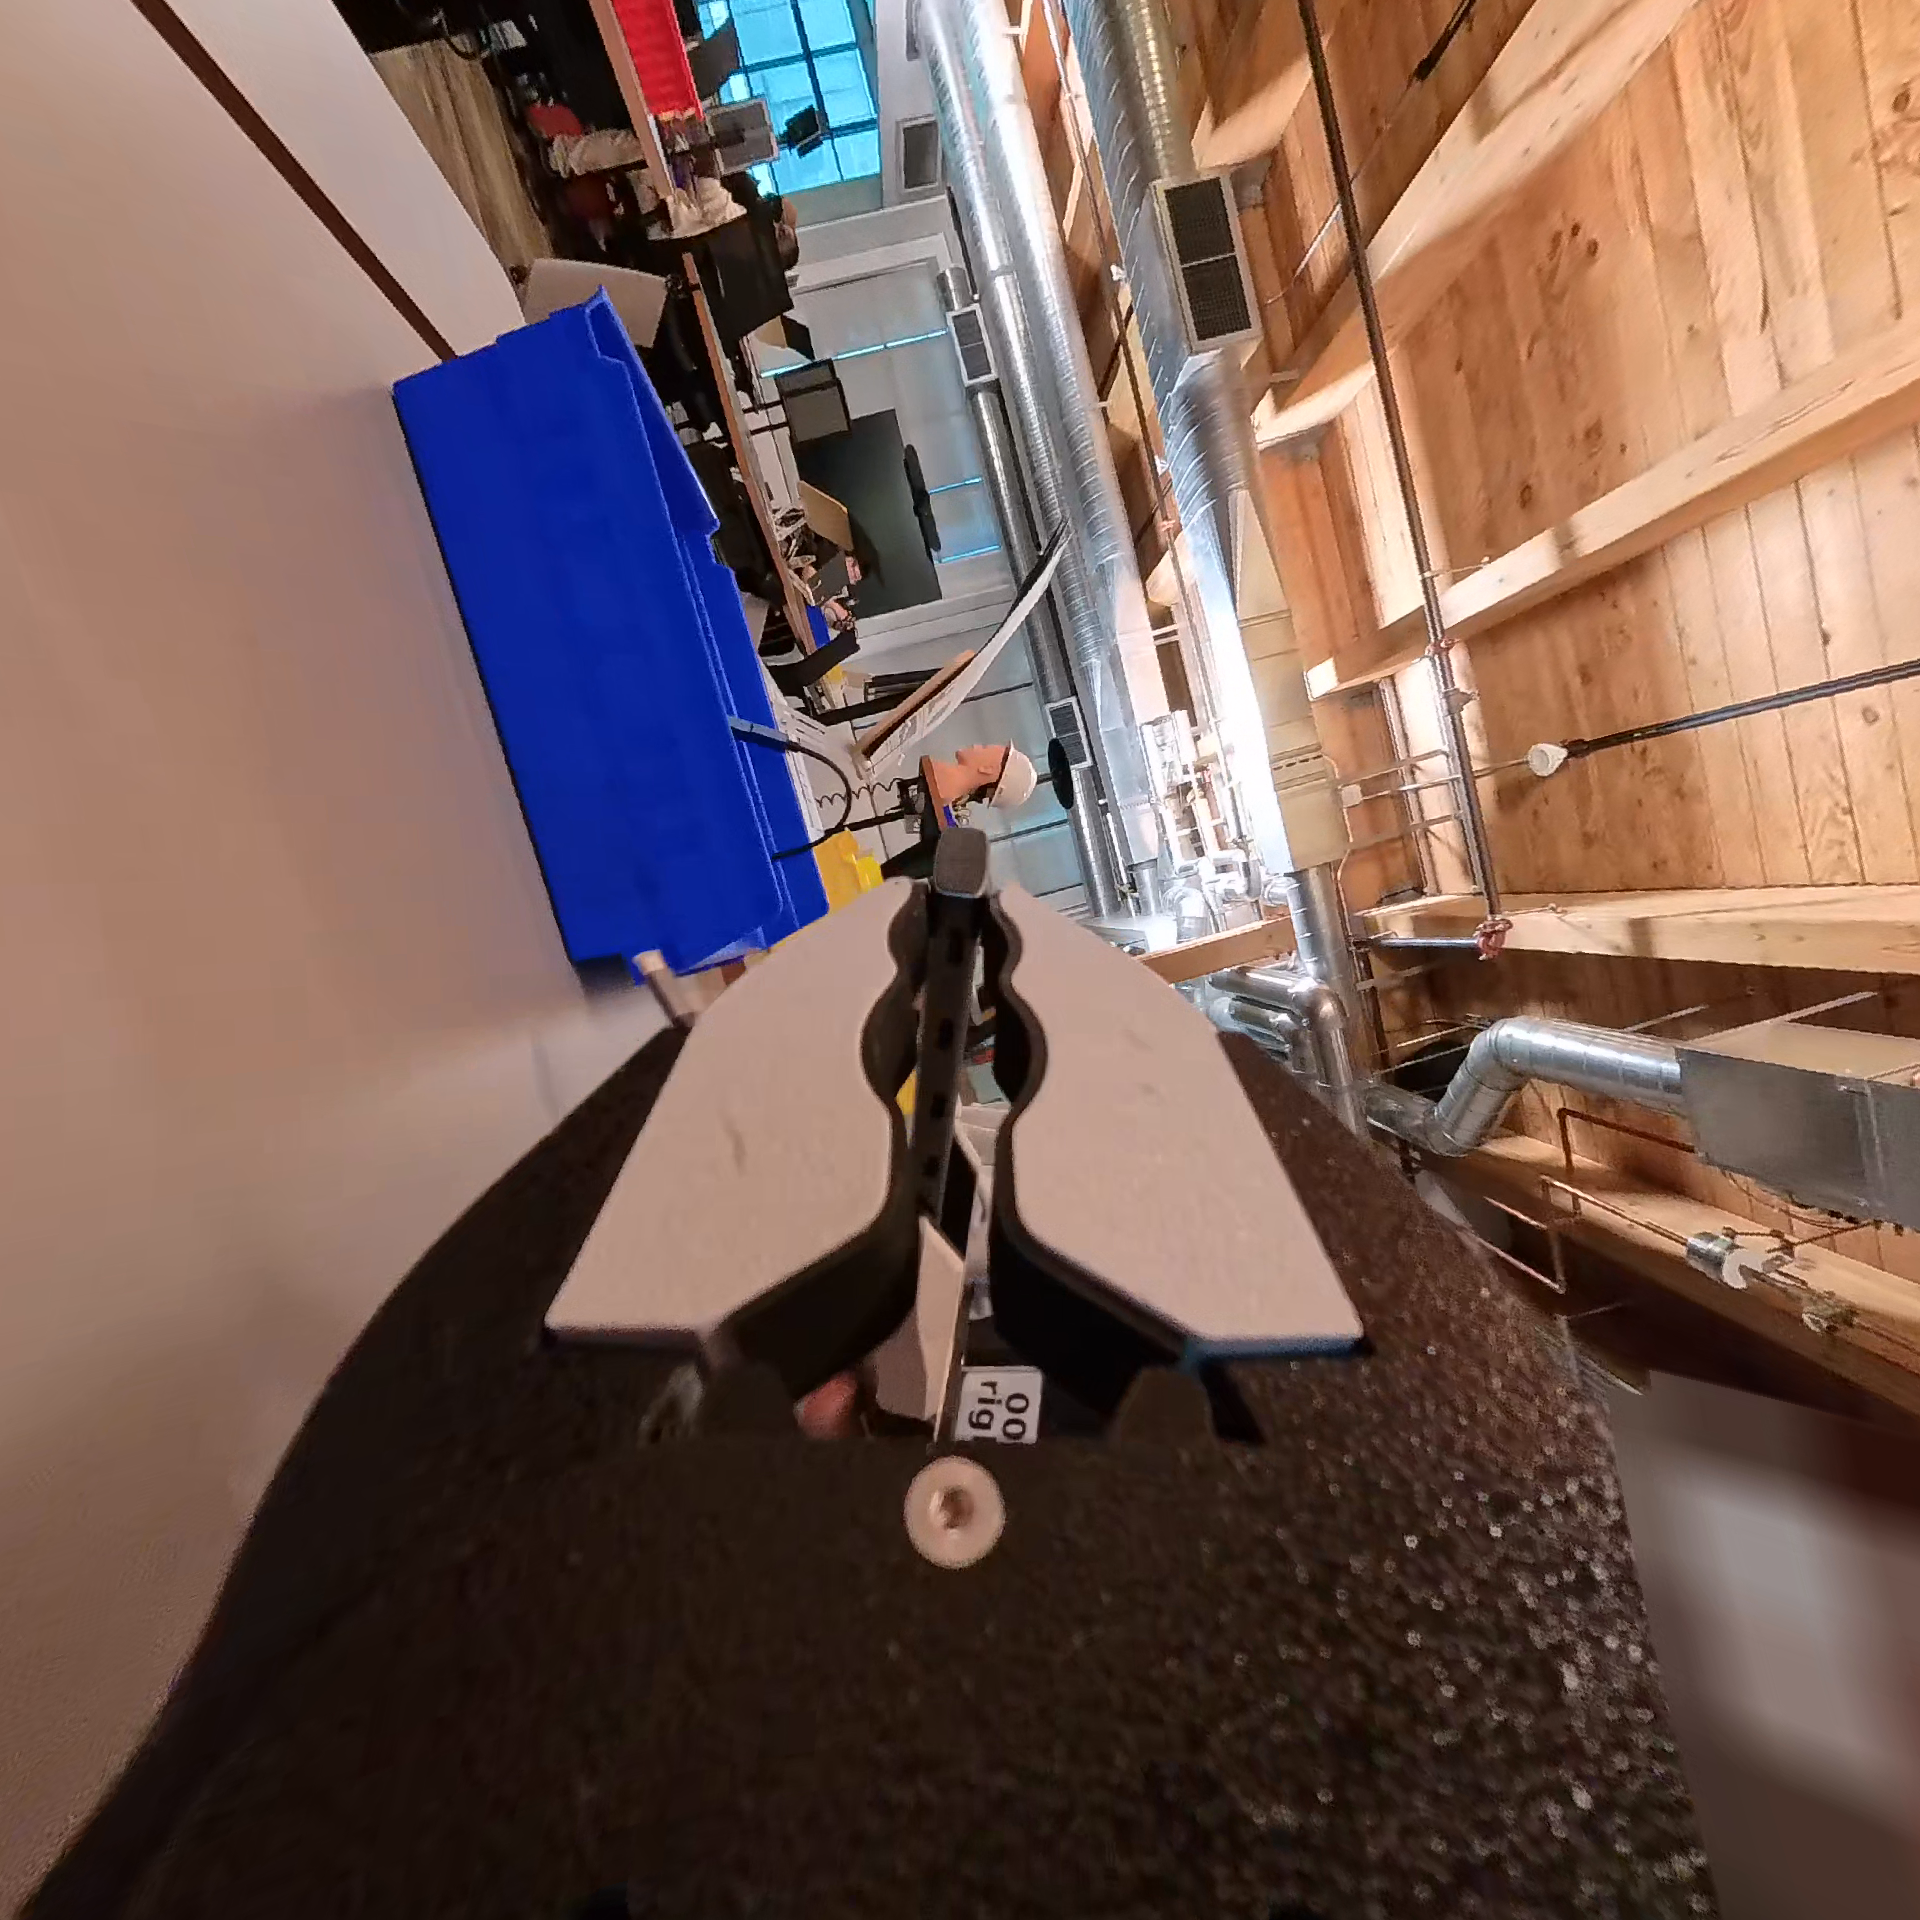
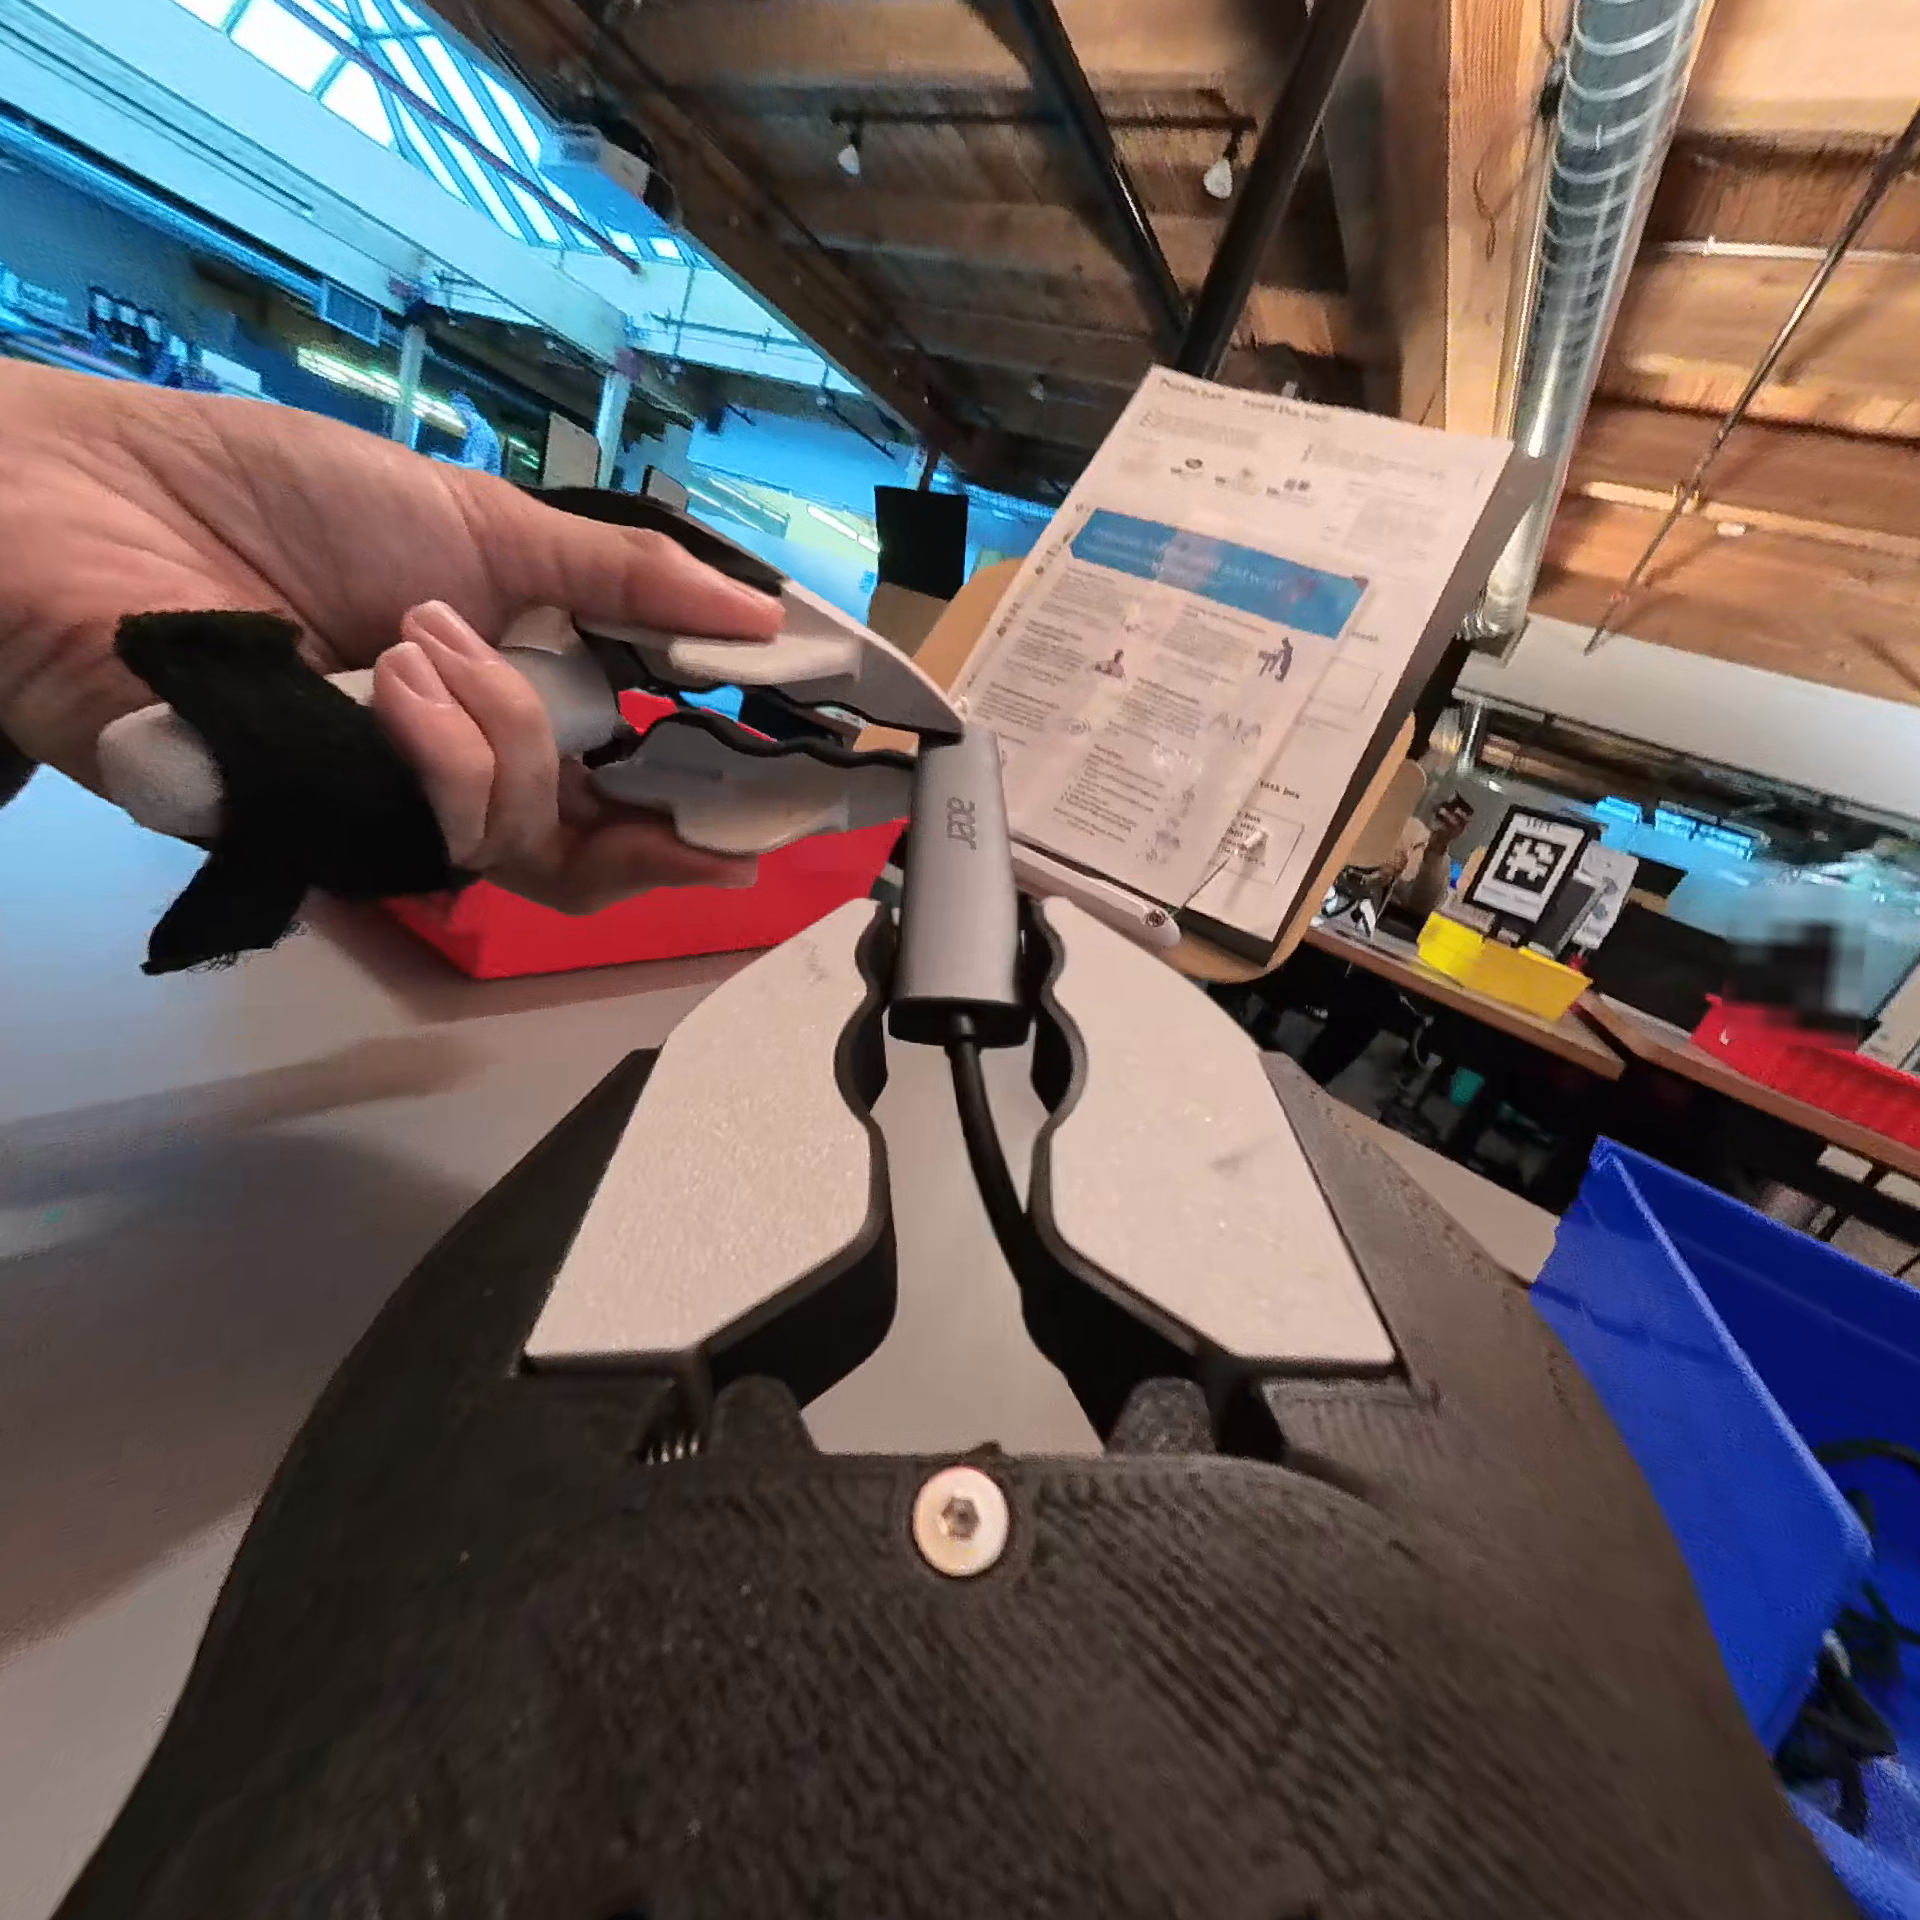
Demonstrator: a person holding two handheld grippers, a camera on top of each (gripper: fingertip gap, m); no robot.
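**Adapter held in both grippers above the table**

My right gripper (image 2: 961, 935) is closed on a slim grey metal adapter block with a short black cable (image 2: 956, 883). The fingers pinch the lower half of the block, just above the strain relief, and the cable drops back between them towards my palm. The block stands nearly upright, tilted a little away from me.

My left gripper (image 2: 914, 743) comes in from the left in the right wrist view, carried in my bare hand (image 2: 312, 623) with a black strap around its handle. Its tips close on the top end of the same block. In the left wrist view the left gripper (image 1: 956, 904) is nearly closed, with the grey end of the block (image 1: 958, 868) at the tips and a thin black perforated strip (image 1: 940, 1060) running back between the fingers. I cannot tell what that strip is; the view is steep and blurred.

Handling judgement: the block looks light, rigid and smooth, so likely slippery in a pinch. The flat sides are the best hold. The cable is limp and gives no purchase.

Surroundings: a grey table top (image 2: 260, 1091), a red plastic bin (image 2: 644, 925) behind my hand, a blue plastic bin (image 2: 1704, 1403) at lower right, and a laminated printed sheet on a stand (image 2: 1195, 675) beyond the block.
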